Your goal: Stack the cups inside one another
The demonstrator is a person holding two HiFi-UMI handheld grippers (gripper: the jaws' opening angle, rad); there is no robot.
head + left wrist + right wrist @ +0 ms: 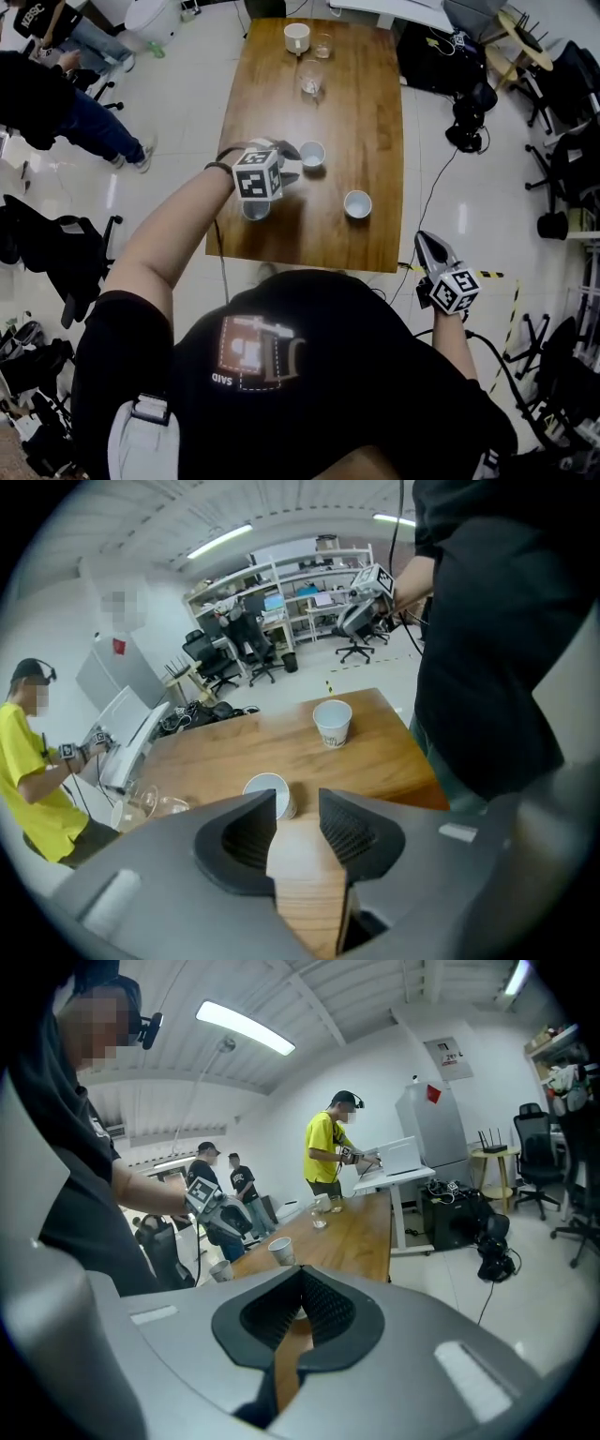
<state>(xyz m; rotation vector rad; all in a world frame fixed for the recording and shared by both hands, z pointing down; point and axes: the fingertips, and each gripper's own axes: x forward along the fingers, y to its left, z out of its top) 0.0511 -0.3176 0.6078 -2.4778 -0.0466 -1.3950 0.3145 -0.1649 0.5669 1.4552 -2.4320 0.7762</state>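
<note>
White cups (pixel 357 203) stand upright, mouths up.

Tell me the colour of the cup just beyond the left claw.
White. The cup shows best in the left gripper view, just past the left claw.

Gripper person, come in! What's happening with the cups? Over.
Left hand-held gripper open, empty, beside a paper cup. Right hand-held gripper shut, empty. Other two cups apart, unstacked. Nothing blocking.
</note>
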